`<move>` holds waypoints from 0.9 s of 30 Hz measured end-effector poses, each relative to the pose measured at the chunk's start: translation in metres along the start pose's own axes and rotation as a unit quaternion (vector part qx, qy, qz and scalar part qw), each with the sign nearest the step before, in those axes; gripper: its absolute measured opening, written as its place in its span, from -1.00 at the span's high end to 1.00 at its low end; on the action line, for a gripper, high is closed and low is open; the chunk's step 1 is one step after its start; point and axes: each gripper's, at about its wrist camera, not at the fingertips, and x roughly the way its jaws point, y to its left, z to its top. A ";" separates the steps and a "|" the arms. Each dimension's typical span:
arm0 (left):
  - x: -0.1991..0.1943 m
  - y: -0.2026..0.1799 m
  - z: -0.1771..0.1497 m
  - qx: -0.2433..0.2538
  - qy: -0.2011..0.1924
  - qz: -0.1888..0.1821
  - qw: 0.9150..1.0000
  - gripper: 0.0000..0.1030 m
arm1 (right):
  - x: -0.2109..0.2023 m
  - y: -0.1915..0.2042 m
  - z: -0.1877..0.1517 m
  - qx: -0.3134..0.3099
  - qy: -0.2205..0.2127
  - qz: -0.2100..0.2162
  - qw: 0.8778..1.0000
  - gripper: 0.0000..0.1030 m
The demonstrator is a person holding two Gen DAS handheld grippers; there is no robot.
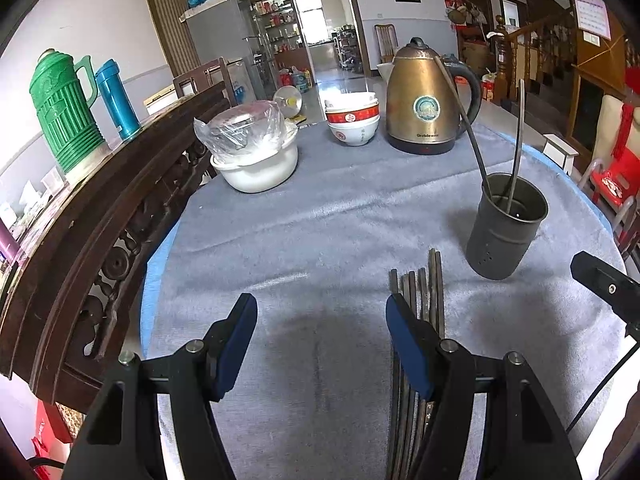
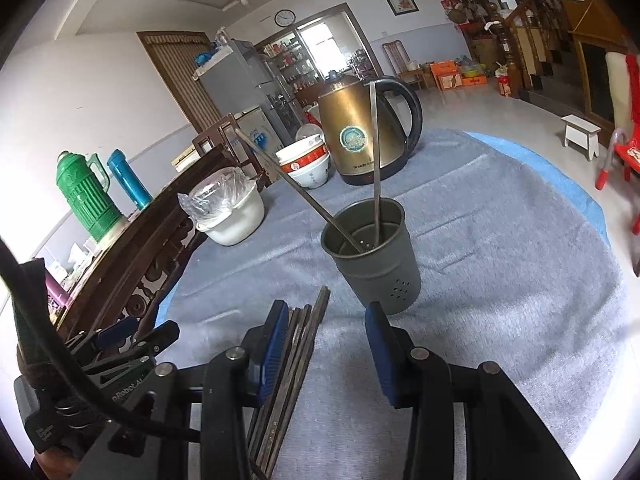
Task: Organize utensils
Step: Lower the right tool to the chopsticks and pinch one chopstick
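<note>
the left gripper [image 1: 322,316] sits nearest its camera, jaws wide apart over bare grey cloth [image 1: 320,216], with nothing between the blue pads. its right-hand finger [image 1: 404,336] overlaps the left edge of a bundle of dark chopsticks [image 1: 425,280] lying flat on the cloth; whether the pad touches them cannot be told from this view. the tip of the other gripper shows at the right edge of this view.

the right gripper [image 2: 326,320] is about half open and hangs low over the same bundle of chopsticks [image 2: 308,320]. the sticks run under and beside its left-hand finger [image 2: 276,332], mostly at that pad rather than centred in the gap. the right-hand finger [image 2: 380,332] stands clear of them, so the pads are not closed on anything.

just beyond the chopsticks' far ends stands a dark metal holder [image 2: 370,248], upright, with small holes low in its wall. two long thin metal utensils [image 2: 376,152] lean in it, one nearly upright, one tilted far to the left.

farther back on the cloth are a brass-coloured kettle [image 2: 360,132], stacked red-and-white bowls [image 2: 306,164] and a white pot [image 2: 236,216] with plastic wrap over it. a green flask [image 2: 86,196] and a blue bottle [image 2: 128,180] stand on the dark wooden bench back at the left.
</note>
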 end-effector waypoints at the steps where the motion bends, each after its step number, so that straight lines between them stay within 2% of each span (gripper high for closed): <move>1: 0.001 -0.001 0.000 0.001 0.001 0.000 1.000 -0.31 | 0.002 -0.001 -0.001 0.001 0.003 0.000 1.000 0.15; 19: 0.032 0.003 -0.004 -0.003 0.028 -0.011 1.000 -0.31 | 0.035 -0.003 -0.006 0.004 0.039 -0.007 0.999 0.15; 27: 0.061 0.023 -0.016 -0.025 0.066 -0.025 0.997 -0.31 | 0.058 0.009 -0.013 -0.009 0.070 -0.009 0.997 0.15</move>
